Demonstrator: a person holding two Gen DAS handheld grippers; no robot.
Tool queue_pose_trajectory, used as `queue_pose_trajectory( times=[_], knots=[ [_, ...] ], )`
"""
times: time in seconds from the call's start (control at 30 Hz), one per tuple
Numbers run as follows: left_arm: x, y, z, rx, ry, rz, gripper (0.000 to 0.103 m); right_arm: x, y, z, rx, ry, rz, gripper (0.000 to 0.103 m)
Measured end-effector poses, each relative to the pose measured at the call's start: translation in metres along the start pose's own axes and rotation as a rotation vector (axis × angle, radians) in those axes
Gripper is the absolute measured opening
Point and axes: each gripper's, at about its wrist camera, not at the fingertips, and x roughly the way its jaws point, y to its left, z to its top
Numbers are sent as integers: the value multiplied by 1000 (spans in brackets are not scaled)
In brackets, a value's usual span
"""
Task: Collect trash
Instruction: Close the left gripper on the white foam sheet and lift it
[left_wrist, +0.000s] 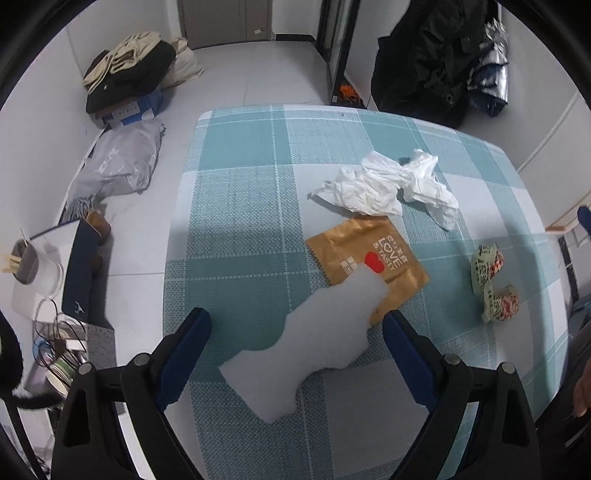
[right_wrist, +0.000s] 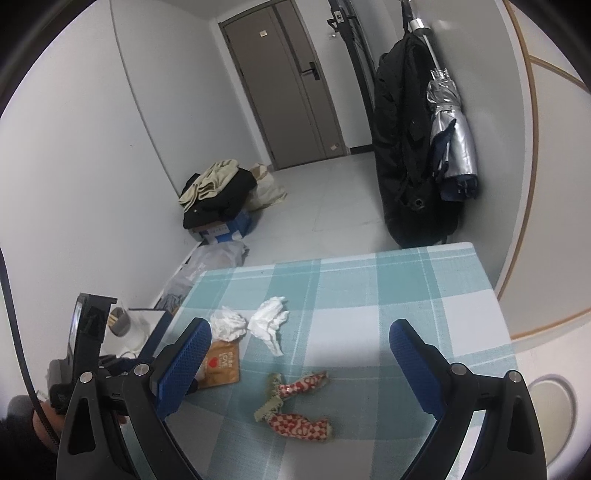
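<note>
Now lower left claw (left_wrist: 295, 325), jaws wide, over white foam scrap (left_wrist: 306, 343) lying near on counter (left_wrist: 240, 184), overlapping gold wrapper (left_wrist: 365, 258); pinch foam only. Right claw (right_wrist: 299, 339) wide, empty.

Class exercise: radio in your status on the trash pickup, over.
Left gripper open over white foam scrap. Right gripper open, empty, above crumpled wrapper. Nothing blocking.
</note>
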Motion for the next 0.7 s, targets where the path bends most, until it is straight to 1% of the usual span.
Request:
queue_pose_trajectory(
  times=[0.03,0.07,0.13,0.2,0.23,0.27,0.3,0.43,0.53,0.7],
  knots=[
    [0,-2,-1,21,-3,11,85,-1,-2,0,9,1,0,98],
    [2,-3,-1,39,-7,22,78,-2,-3,0,16,1,2,98],
    [1,-6,-3,77,-22,46,71,-3,-5,0,27,1,3,98],
    [-2,-4,-4,75,-32,30,59,-5,-6,1,32,-3,4,98],
    [-4,-3,-5,74,-34,22,50,-7,-6,0,33,-5,5,98],
    [-5,-3,-5,72,-30,12,38,-8,-6,0,31,-6,4,98],
    [-6,-3,-5,70,-30,9,35,-9,-5,-1,28,-7,4,98],
    [-4,-5,-4,55,-14,-36,35,-11,-5,-4,19,-6,-2,98],
    [-5,-8,-6,52,1,-38,34,-14,-6,-6,22,-3,-8,98],
    [-13,-8,-7,36,-5,-67,34,-19,-8,-10,26,-1,-15,98]
  ],
)
